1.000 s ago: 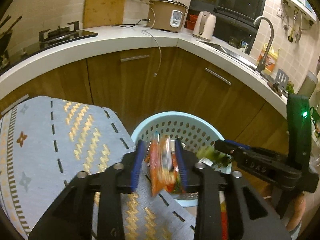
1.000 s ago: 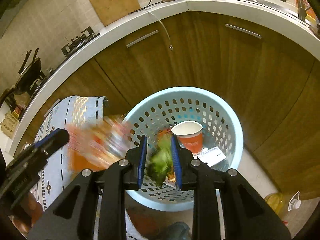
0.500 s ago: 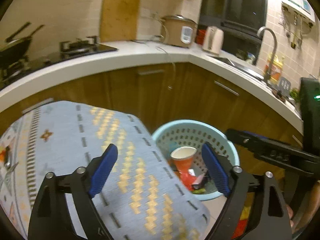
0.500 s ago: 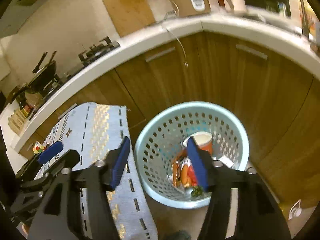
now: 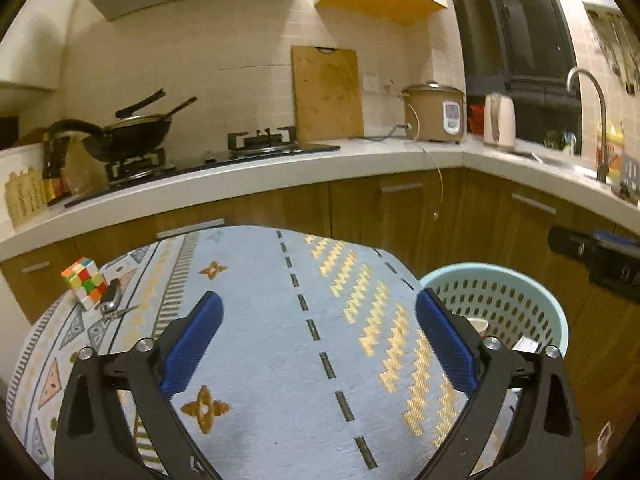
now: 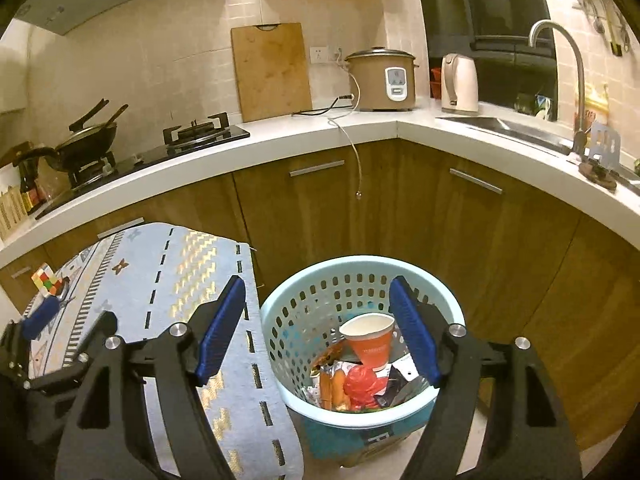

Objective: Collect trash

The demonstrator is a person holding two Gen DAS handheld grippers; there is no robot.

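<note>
A light blue perforated basket [image 6: 280, 320] stands on the floor beside the table; it also shows in the left wrist view [image 5: 552, 312]. Inside lie an orange paper cup [image 6: 370, 340], snack wrappers [image 6: 348, 384] and other scraps. My right gripper [image 6: 320, 328] is open and empty, above the basket's near side. My left gripper [image 5: 320, 336] is open and empty over the blue patterned tablecloth [image 5: 280, 300]. The tip of my right gripper [image 5: 592, 256] shows at the right edge of the left wrist view.
A Rubik's cube [image 5: 84, 280] and keys [image 5: 112, 304] lie at the table's far left. Wooden cabinets [image 6: 400, 208] and a white counter [image 6: 280, 140] with stove, wok, rice cooker, kettle and sink curve behind. A cord [image 6: 356, 152] hangs over the cabinet.
Both grippers opened and dropped their wrappers into the basket. Both then rose and pulled back; the left one swung left over the table.
</note>
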